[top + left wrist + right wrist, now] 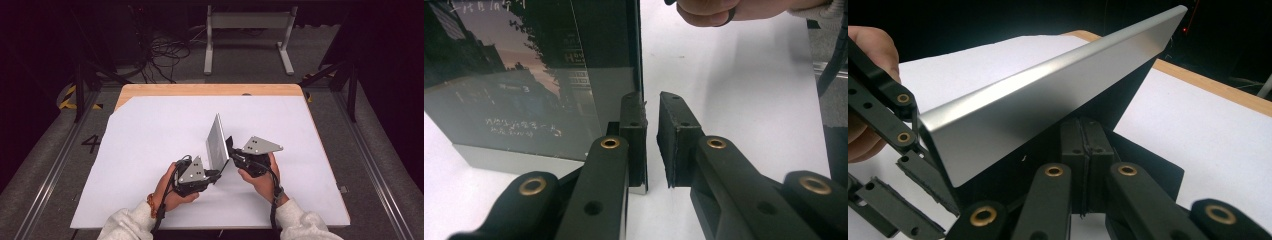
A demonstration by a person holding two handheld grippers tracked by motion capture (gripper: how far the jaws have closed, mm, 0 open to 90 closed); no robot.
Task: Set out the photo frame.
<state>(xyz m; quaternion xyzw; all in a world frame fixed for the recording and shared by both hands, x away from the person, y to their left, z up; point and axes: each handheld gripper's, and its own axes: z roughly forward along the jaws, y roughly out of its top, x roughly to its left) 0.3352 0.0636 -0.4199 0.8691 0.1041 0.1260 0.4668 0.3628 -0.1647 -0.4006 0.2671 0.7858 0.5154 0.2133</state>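
Observation:
A silver-framed picture (218, 142) stands tilted on its lower edge in the middle of the white sheet. Its face, a dusk street scene (524, 100), is turned to my left gripper. Its brushed metal side (1048, 105) catches the light. My left gripper (217, 175) is at the frame's near bottom corner. Its pads (634, 125) stand a narrow gap apart with only white sheet between them, and the left pad lies against the frame's edge. My right gripper (231, 150) is behind the frame, its jaws (1083, 160) shut on the black back stand (1158, 175).
A white sheet (150, 150) covers the wooden table (200, 90), with bare room all round the frame. A hand (724, 10) holding the right gripper shows past the frame. On the floor beyond lie cables (165, 55) and a white stand (247, 22).

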